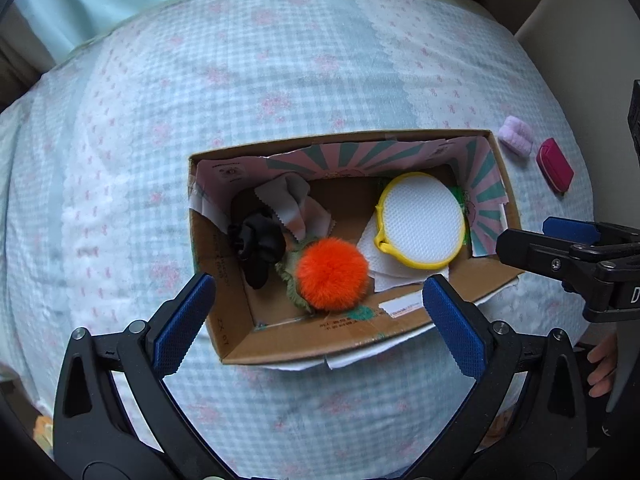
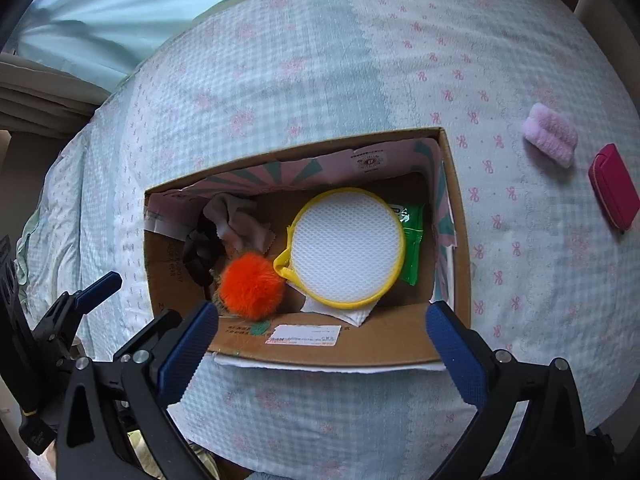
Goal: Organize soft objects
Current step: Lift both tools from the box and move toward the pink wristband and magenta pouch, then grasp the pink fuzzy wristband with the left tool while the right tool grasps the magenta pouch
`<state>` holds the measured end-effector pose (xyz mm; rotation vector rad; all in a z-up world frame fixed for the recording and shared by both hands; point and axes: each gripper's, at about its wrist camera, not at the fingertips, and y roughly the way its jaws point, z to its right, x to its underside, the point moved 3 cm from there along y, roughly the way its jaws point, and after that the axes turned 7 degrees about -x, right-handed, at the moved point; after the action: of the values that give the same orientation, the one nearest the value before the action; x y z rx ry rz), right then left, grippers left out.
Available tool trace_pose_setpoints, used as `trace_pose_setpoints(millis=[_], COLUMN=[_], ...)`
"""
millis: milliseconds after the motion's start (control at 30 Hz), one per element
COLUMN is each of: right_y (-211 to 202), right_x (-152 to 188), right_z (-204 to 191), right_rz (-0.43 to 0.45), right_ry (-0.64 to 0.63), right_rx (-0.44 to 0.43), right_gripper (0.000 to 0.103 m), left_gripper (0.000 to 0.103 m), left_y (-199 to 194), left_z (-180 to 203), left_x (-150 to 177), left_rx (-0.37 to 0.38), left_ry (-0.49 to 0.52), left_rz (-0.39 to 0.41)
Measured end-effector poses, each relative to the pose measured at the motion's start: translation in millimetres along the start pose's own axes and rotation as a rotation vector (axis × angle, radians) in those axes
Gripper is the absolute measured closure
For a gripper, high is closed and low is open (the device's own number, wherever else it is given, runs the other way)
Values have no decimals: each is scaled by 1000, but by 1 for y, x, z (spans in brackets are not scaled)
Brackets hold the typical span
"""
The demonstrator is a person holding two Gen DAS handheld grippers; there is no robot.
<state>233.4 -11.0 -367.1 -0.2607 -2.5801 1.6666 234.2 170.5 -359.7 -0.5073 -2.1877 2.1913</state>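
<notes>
Checked blue-and-white bedspread with little pink bows (image 1: 280, 92) fills pretty much both views, so all of this is sitting on a bed. Middle of the frame in each view is an open brown cardboard box (image 1: 236, 336) with pink-and-teal striped paper lining its inner walls.

Inside the box: a fluffy orange pom-pom (image 1: 332, 274) near the lower centre, sitting on a frilly green fabric piece (image 1: 290, 276). Just left of it is a crumpled black fabric scrunchie (image 1: 256, 244), and above that a pale grey cloth with zigzag edges (image 1: 288, 200). On the right side there's a round white mesh pouch with a yellow rim (image 1: 422, 224) lying on white paper towel (image 1: 384, 268); the right wrist view also shows a green plastic packet (image 2: 412, 240) tucked under its right edge.

Outside the box, upper right of the frame, a fuzzy lilac folded cloth (image 2: 552, 140) lies on the bedspread, with a flat magenta zip pouch (image 2: 614, 192) just beside it.

Left tool (image 1: 318, 324) hangs above the box's near wall, fingers spread wide, nothing in them. Right tool (image 2: 320, 344) is the same, released and empty over the near edge.
</notes>
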Motion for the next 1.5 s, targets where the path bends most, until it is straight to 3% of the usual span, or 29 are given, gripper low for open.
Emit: trace_pose_setpoints(millis=[100, 233, 500, 700, 933, 1100, 1233, 1500], right_y=[-29, -83, -187, -245, -285, -303, -309, -298], right_x=[10, 28, 68, 88, 92, 84, 68, 19], right_z=[-9, -23, -38, -19, 26, 74, 119, 205], right_rz=[54, 193, 401, 565, 636, 659, 650, 590], right_ry=[-26, -77, -208, -140, -70, -76, -127, -287], right_rx=[-17, -13, 166, 261, 287, 259, 202, 159], right_gripper=[0, 0, 0, 0, 0, 0, 0, 0], left_gripper=[0, 0, 0, 0, 0, 0, 0, 0], left_y=[-28, -81, -174, -202, -205, -204, -196, -140], left_z=[-4, -9, -1, 26, 88, 140, 184, 257], left_x=[8, 15, 13, -3, -22, -34, -47, -91], left_rx=[-9, -3, -40, -19, -28, -33, -74, -17], left_ry=[-24, -72, -51, -21, 55, 46, 25, -49], left_rz=[28, 111, 303, 398, 417, 423, 417, 351])
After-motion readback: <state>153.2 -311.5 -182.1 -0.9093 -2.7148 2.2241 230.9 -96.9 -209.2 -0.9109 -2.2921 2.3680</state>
